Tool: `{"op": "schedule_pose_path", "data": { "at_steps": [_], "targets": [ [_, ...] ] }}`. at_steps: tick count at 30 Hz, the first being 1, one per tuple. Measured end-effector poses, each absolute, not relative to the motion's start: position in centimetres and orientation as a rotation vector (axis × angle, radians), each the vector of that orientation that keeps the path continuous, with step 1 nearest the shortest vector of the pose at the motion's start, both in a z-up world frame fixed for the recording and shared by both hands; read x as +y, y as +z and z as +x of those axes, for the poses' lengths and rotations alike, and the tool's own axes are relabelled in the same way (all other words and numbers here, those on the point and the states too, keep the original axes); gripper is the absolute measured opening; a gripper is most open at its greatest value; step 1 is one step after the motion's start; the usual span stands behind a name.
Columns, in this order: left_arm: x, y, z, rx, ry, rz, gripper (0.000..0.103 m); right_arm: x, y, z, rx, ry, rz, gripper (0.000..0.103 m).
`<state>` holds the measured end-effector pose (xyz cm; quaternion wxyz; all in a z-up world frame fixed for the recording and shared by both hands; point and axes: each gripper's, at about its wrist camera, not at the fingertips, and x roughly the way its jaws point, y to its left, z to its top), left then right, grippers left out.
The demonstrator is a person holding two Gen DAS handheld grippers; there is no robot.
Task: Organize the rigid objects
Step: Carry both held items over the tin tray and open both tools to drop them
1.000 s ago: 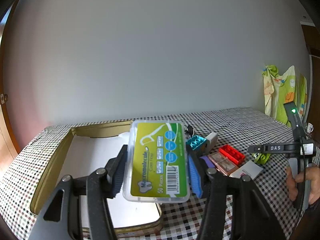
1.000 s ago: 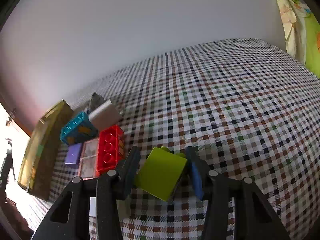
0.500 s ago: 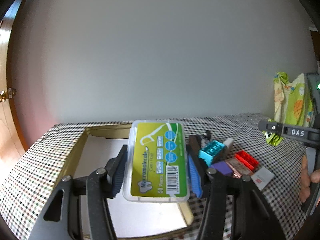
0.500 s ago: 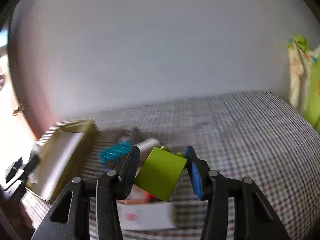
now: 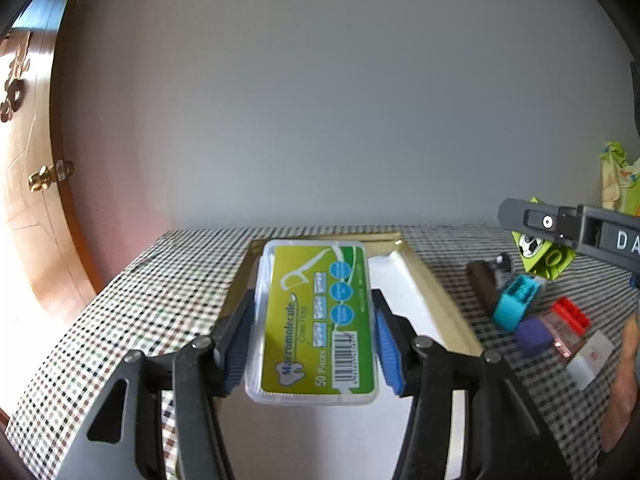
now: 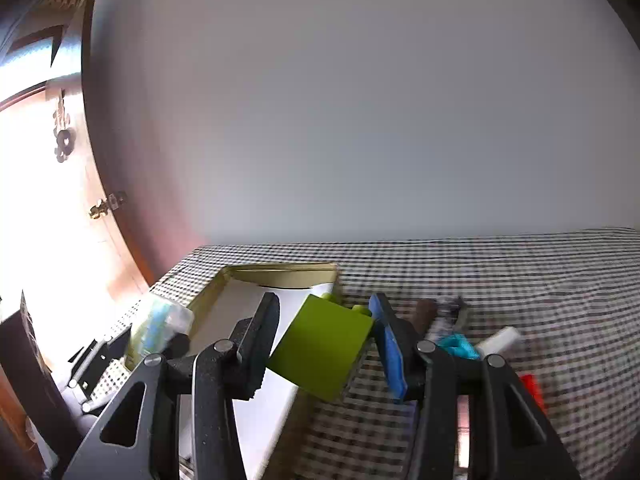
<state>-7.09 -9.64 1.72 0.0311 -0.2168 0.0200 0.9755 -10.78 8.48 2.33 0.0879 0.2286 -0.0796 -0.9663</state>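
Left gripper [image 5: 314,338]: clamped across the long sides of a floss-pick box [image 5: 316,320], carried over the white floor of the gold tray [image 5: 440,300] — a second ago the box hung nearer the tray's right end.
Right gripper [image 6: 324,346]: clenched on a lime-green brick [image 6: 322,350], studs facing away; it has swung up and across from open checked cloth, and the tray now lies just behind the brick.
What that means: both hands appear to be converging on the tray, each with one piece ready to set down — neither is released yet.
Still waiting: a teal brick [image 5: 514,306], a purple block [image 5: 532,334], a red brick [image 5: 570,314] and a white card [image 5: 590,360] lie together on the checked tablecloth [image 5: 160,300], right of the tray.
Readable on the box: "Macromolecule", "50 Pieces", a barcode; smaller print too fine to read.
Readable elsewhere: "DA" on the right gripper's body, cut off at the frame edge; a football picture on the green brick's side.
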Motion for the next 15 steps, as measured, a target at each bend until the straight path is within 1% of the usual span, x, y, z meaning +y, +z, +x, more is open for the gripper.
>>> {"op": "schedule_pose_path", "data": {
  "at_steps": [9,12,15],
  "targets": [
    [-10.2,0.6,-8.2,0.031,3.006,-0.749,0.053,4.2,0.0,-14.1,-0.256,-2.842,0.765,0.050],
    [-10.2,0.6,-8.1,0.016,3.004,-0.749,0.053,3.2,-1.0,-14.7,-0.207,-2.836,0.789,0.050],
    [-10.3,0.8,-8.5,-0.002,3.005,-0.771,0.053,3.1,-2.2,-15.1,-0.196,-2.827,0.824,0.050]
  ]
}}
